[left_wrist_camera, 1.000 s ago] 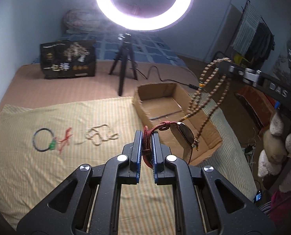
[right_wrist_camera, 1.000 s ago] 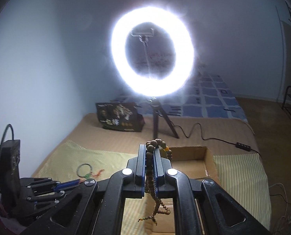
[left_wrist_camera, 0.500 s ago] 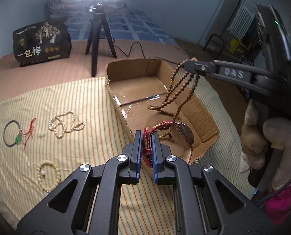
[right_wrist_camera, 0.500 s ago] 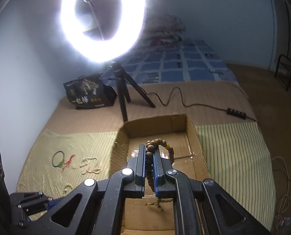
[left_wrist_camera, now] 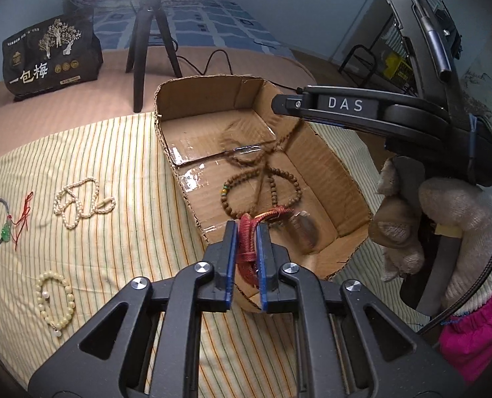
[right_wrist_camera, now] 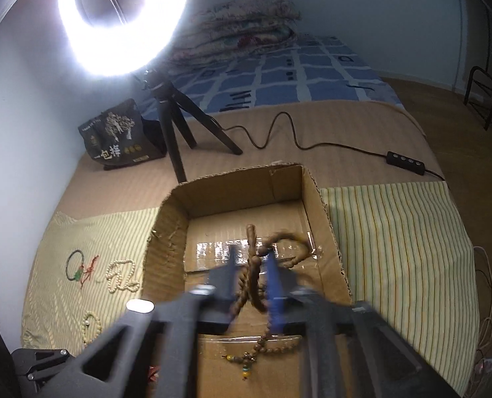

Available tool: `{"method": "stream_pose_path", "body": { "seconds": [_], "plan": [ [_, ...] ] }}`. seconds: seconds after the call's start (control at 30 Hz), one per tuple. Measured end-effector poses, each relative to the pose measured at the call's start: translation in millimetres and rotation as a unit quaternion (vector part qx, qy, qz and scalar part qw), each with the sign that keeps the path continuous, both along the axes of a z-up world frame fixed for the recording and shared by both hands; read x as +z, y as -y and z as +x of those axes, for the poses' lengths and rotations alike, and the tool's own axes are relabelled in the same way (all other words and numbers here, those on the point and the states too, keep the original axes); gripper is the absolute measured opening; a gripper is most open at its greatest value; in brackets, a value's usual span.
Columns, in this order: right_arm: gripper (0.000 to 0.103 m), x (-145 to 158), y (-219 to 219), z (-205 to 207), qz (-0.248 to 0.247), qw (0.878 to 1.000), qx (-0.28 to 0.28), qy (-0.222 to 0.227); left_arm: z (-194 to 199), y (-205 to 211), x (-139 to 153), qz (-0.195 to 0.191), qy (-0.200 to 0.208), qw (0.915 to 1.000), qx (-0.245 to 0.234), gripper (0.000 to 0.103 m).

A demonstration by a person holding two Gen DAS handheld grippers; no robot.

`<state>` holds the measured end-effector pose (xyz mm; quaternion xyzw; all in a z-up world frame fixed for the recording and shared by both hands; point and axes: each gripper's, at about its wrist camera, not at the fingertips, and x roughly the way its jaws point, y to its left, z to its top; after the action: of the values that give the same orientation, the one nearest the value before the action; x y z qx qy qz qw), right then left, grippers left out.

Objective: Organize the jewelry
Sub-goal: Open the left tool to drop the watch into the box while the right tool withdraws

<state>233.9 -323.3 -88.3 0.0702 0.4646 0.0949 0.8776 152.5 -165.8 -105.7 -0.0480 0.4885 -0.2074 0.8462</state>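
Jewelry going into cardboard box (left_wrist_camera: 179,179): left claw (left_wrist_camera: 247,232) pinching red cord (left_wrist_camera: 246,242); right claw (right_wrist_camera: 251,265) spreading, seemingly dropping bead necklace (left_wrist_camera: 262,185).

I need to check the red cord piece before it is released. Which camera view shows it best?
The left wrist view. There the red cord piece is sharp, clamped between the left gripper pads above the cardboard box. The right wrist view shows only a small red bit at the bottom edge, likely the same piece.
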Motion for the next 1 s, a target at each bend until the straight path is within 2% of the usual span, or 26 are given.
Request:
{"method": "stream_pose_path", "body": {
  "seconds": [0.07, 0.2, 0.63, 0.93, 1.0],
  "plan": [
    [0.046, 2.0, 0.7, -0.6, -0.002, 1.0, -0.001, 0.002, 0.2, 0.7, 0.3, 0.0, 0.002, 1.0, -0.002, 0.01],
    [0.061, 6.9, 3.6, -2.8, -0.002, 1.0, -0.011, 0.012, -1.2, -2.7, 2.8, 0.003, 0.007, 1.0, 0.002, 0.015],
    [0.063, 19.4, 5.2, -14.4, -0.011, 0.999, -0.013, 0.028, -10.5, -12.8, 15.5, 0.014, 0.037, 0.9991, 0.015, 0.015],
    [0.069, 34.6, -4.8, -33.2, -0.02, 0.999, -0.005, 0.048, -25.5, -26.0, 34.2, 0.027, 0.075, 0.9966, 0.019, 0.015],
    [0.071, 38.8, -8.4, -38.8, -0.018, 0.998, -0.003, 0.055, -28.4, -31.8, 37.1, 0.031, 0.082, 0.9959, 0.021, 0.019]
  ]
}}
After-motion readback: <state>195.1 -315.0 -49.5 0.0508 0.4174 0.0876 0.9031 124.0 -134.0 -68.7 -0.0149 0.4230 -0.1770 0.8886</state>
